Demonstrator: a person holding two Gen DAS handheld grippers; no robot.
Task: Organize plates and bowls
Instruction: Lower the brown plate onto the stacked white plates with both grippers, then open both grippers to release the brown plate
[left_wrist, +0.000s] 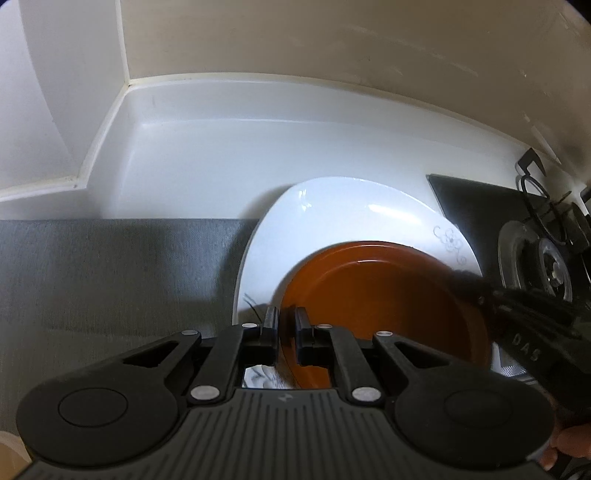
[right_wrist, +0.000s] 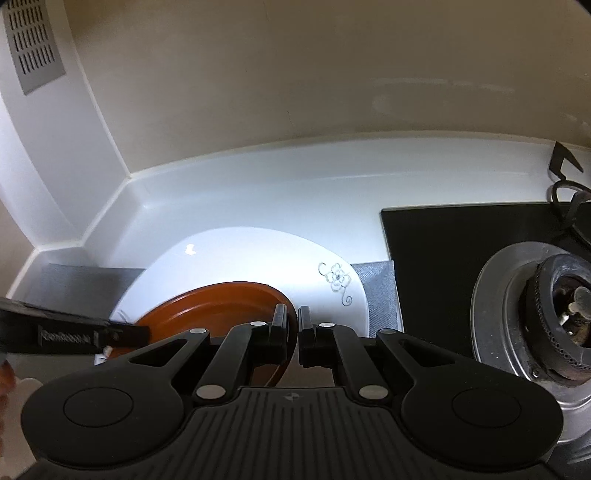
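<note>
Plates sit one on the other on the counter (right_wrist: 258, 192): an orange plate (left_wrist: 384, 295) rests on a big white plate (right_wrist: 240, 266) with a little flower drawn on its rim. Under them lies a gray mat (left_wrist: 122, 273). Left gripper (left_wrist: 286, 328) has its jaws pinched on the near left rim of the orange plate. Right gripper (right_wrist: 292, 326) has its jaws pinched on the right rim of the same plate. Each gripper shows up in the other one's view, reaching in from the side. Just to the right of the plates is a black stove top (right_wrist: 443, 251) with a round burner (right_wrist: 565, 325) in a silver ring. Behind everything is a cream wall (right_wrist: 295, 74), with a gray vent (right_wrist: 33, 44) up in the left corner.
</note>
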